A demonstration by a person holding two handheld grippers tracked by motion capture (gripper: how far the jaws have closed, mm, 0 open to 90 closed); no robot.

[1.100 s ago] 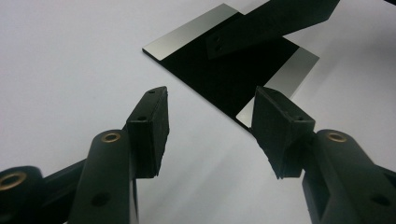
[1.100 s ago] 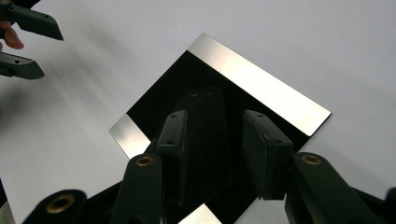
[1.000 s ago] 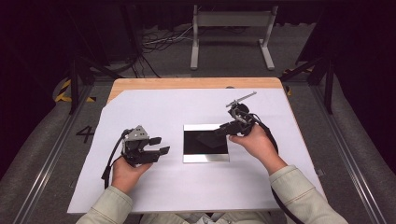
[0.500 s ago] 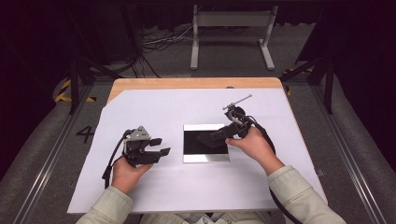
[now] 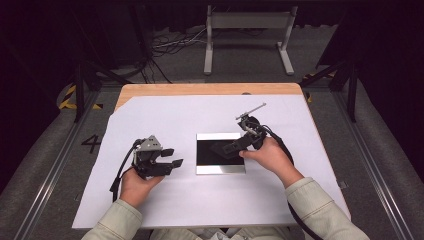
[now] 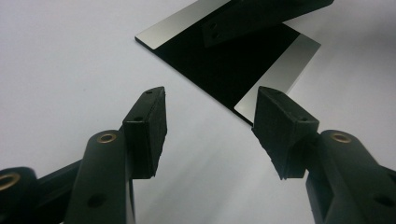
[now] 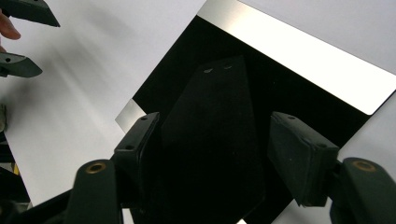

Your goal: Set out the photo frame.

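Flat square mirror-like plate [image 5: 220, 153] with silver edges lies mid-counter on white sheeting [image 5: 200, 200]. Right tool [image 5: 222, 149] hovers over it, jaws just spreading, empty; left tool [image 5: 171, 157] stands spread beside it.

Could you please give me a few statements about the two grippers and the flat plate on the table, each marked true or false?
1. The black and silver plate lies flat on the white sheet. True.
2. The left gripper is clamped on the plate's edge. False: its jaws stand open over the bare sheet, apart from the plate.
3. The right gripper is above the plate. True: its jaws have just been opening, and nothing is pinched between them.
4. The plate has silver strips along two opposite edges. True.
5. The plate sits on bare wood at the far end of the table. False: it rests on the white sheet, between the two hands.
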